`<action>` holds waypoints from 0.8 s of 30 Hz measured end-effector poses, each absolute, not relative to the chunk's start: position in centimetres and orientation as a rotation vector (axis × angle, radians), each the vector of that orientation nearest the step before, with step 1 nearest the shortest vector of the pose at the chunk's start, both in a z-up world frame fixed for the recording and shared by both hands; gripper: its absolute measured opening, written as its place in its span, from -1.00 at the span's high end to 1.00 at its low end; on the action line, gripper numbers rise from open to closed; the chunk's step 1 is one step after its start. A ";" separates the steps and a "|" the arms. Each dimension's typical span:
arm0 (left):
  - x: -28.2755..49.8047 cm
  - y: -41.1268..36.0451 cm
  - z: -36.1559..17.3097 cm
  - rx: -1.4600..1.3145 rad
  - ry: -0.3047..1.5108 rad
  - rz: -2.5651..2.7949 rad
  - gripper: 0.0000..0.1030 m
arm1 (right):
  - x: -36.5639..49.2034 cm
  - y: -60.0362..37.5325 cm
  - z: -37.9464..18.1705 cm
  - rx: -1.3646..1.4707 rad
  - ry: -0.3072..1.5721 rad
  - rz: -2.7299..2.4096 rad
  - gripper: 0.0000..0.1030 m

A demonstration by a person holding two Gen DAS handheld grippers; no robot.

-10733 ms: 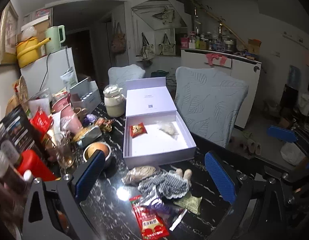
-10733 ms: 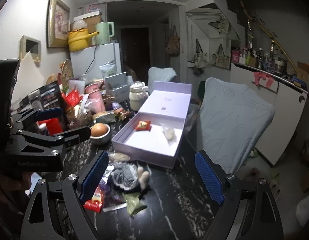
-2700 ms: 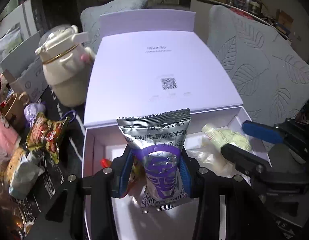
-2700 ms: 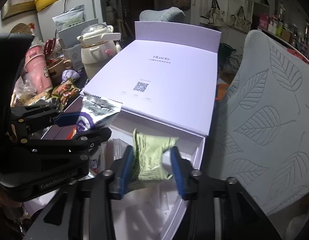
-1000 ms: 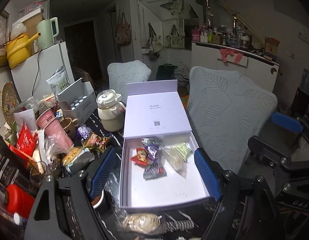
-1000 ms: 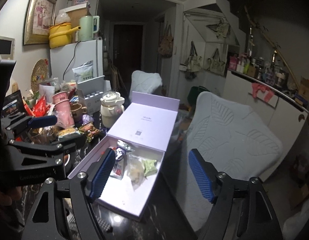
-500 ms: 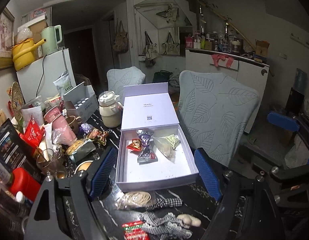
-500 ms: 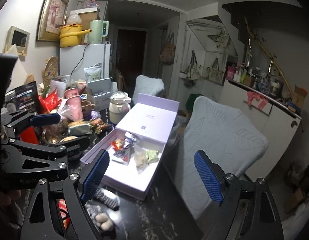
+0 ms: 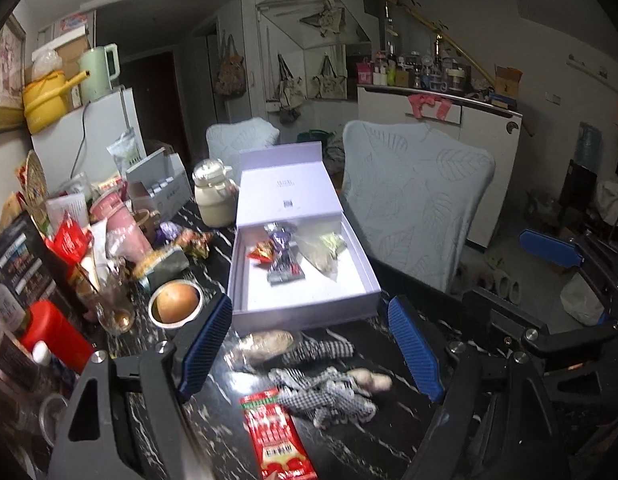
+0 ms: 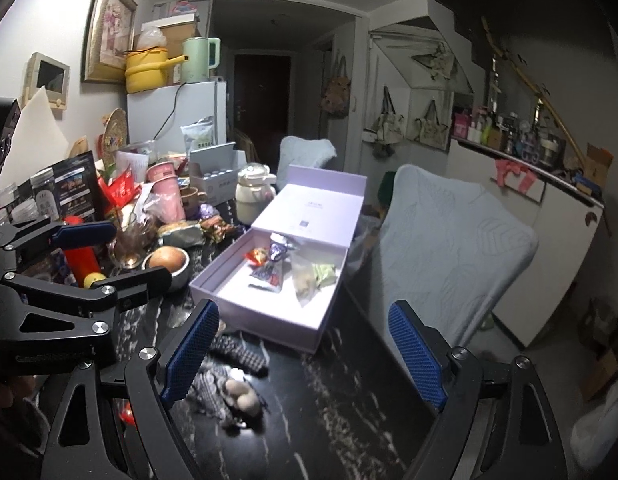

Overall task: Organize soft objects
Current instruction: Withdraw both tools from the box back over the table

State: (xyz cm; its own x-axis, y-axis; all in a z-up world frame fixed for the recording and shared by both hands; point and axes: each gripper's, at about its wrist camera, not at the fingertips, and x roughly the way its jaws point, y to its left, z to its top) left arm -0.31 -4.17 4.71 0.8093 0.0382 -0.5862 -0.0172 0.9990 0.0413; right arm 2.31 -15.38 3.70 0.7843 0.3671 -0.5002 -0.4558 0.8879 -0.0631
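An open lilac box (image 9: 305, 312) (image 10: 265, 326) sits on the black marble table. It holds a purple snack packet (image 9: 283, 258) (image 10: 275, 266), a small red packet (image 9: 261, 254), a clear bag (image 9: 319, 256) and a green packet (image 9: 335, 242) (image 10: 323, 270). In front of the box lie a checkered soft doll (image 9: 329, 396) (image 10: 229, 388), a bagged bun (image 9: 267, 344) and a red sachet (image 9: 277, 436). My left gripper (image 9: 309, 348) is open and empty above the doll. My right gripper (image 10: 305, 356) is open and empty, just before the box.
Clutter fills the table's left side: a bowl with an orange ball (image 9: 175, 308), a red bottle (image 9: 53, 334), pink cups (image 10: 167, 194), a cream teapot (image 9: 213, 200). A leaf-patterned chair (image 9: 413, 204) stands right of the box. The left gripper also shows in the right wrist view (image 10: 109, 256).
Both grippers have let go of their packets, which now lie in the box. Both have drawn back and lowered toward the near items on the table.
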 end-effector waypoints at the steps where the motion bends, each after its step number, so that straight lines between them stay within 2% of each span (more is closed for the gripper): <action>1: -0.6 -4.1 4.3 0.031 0.632 0.028 -0.57 | 2.1 -15.5 3.4 -0.179 0.508 0.446 -0.70; 24: -4.6 -0.4 -4.5 -0.060 0.817 0.047 -0.57 | -0.5 -15.6 -4.5 -0.105 0.669 0.493 -0.70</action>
